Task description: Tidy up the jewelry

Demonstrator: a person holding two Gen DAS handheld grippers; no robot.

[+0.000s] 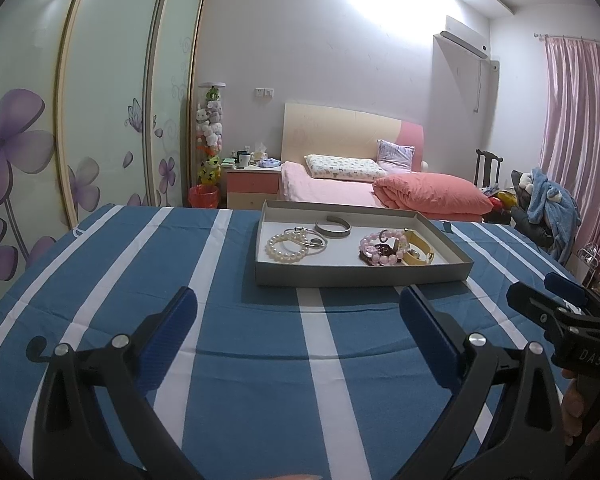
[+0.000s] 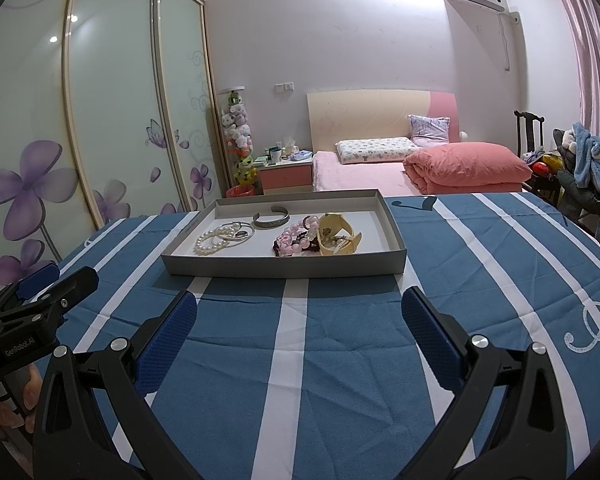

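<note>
Your left tool point(image 1: 298, 312) and right tool point(image 2: 300, 312) both hover with fingers spread wide and empty above the striped desk point(image 2: 340, 360), while the shallow grey tray point(image 2: 284, 268) holding the pearl bracelet point(image 2: 210, 243), silver cuff point(image 2: 271, 217) and pink beads point(image 2: 298, 242) lies just ahead of both, untouched.
</note>
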